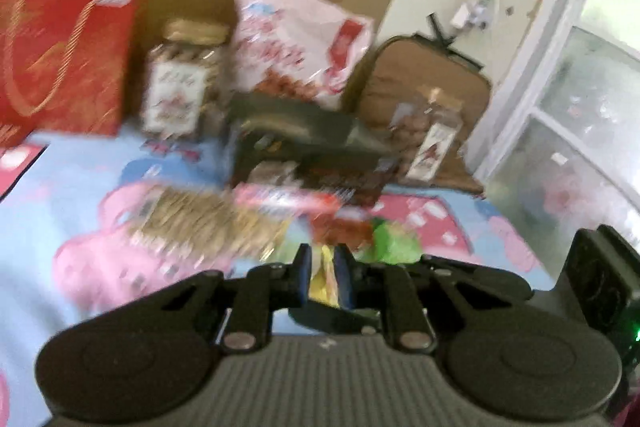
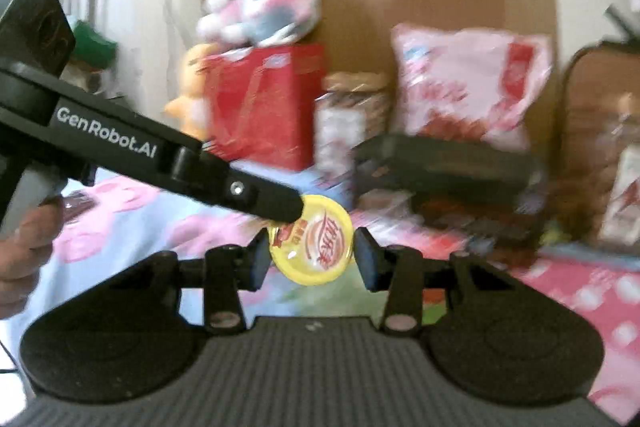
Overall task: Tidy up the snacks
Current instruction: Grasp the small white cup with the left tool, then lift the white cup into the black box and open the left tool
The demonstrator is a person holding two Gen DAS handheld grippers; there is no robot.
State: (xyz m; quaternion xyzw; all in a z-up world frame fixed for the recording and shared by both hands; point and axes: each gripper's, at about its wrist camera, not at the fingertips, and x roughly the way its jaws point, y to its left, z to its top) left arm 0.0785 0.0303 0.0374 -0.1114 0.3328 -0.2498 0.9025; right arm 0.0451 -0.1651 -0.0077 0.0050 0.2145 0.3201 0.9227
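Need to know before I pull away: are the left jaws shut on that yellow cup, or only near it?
Shut on it. The left gripper pinches the yellow cup's rim, leaving no gap.

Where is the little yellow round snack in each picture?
Left wrist view: the yellow snack cup is low in the middle, seen edge-on, pinched by the left gripper.
Right wrist view: the cup is at the centre, lid facing us, between the right gripper's open jaws, the left gripper gripping its rim.
Shared landmark: the red gift bag behind.
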